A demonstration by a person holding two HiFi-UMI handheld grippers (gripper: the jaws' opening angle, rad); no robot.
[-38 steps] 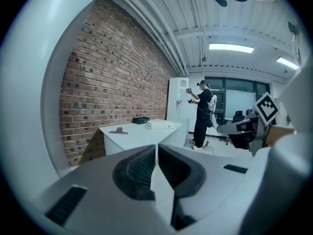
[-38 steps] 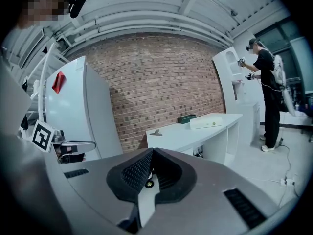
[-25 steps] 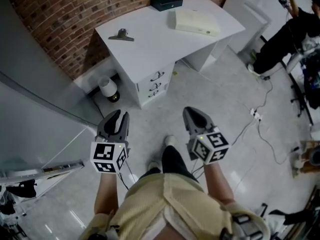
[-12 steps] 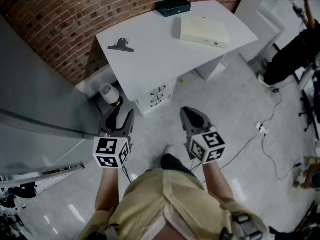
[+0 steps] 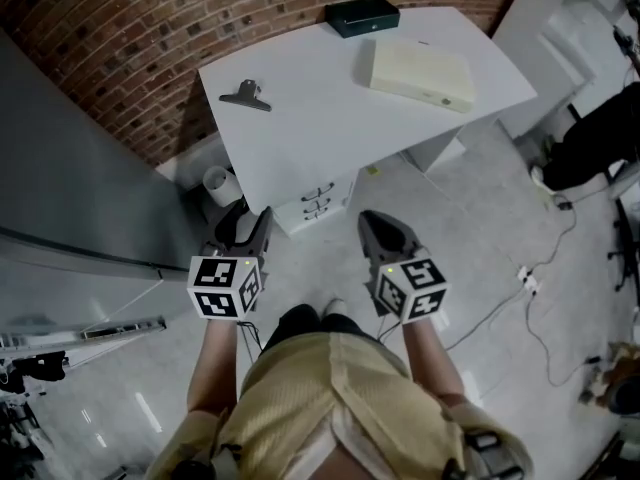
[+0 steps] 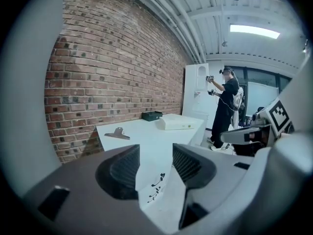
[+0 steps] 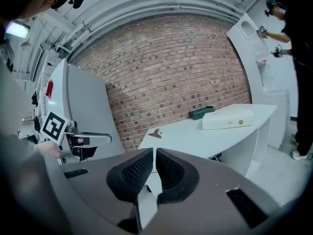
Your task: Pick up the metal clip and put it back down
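Observation:
The metal clip (image 5: 245, 96) lies flat on the white desk (image 5: 330, 128) near its far left corner; it also shows as the clip (image 6: 117, 133) in the left gripper view and the clip (image 7: 156, 133) in the right gripper view. Both grippers hang over the floor short of the desk's front, well away from the clip. My left gripper (image 5: 245, 220) is open; its jaws have just been opening, and nothing is between them (image 6: 155, 163). My right gripper (image 5: 381, 222) is shut and empty, with only a thin slit left between its pads (image 7: 154, 168).
A dark green box (image 5: 361, 16) and a flat cream box (image 5: 420, 74) sit at the desk's far right. Drawers (image 5: 318, 200) face me under the desk. A white jar (image 5: 217, 182) stands on the floor by the brick wall. Cables (image 5: 528, 286) trail across the floor at right.
The person has walked toward the desk, which now sits lower and closer in the head view. Both grippers moved forward with them. The left jaws spread wider apart.

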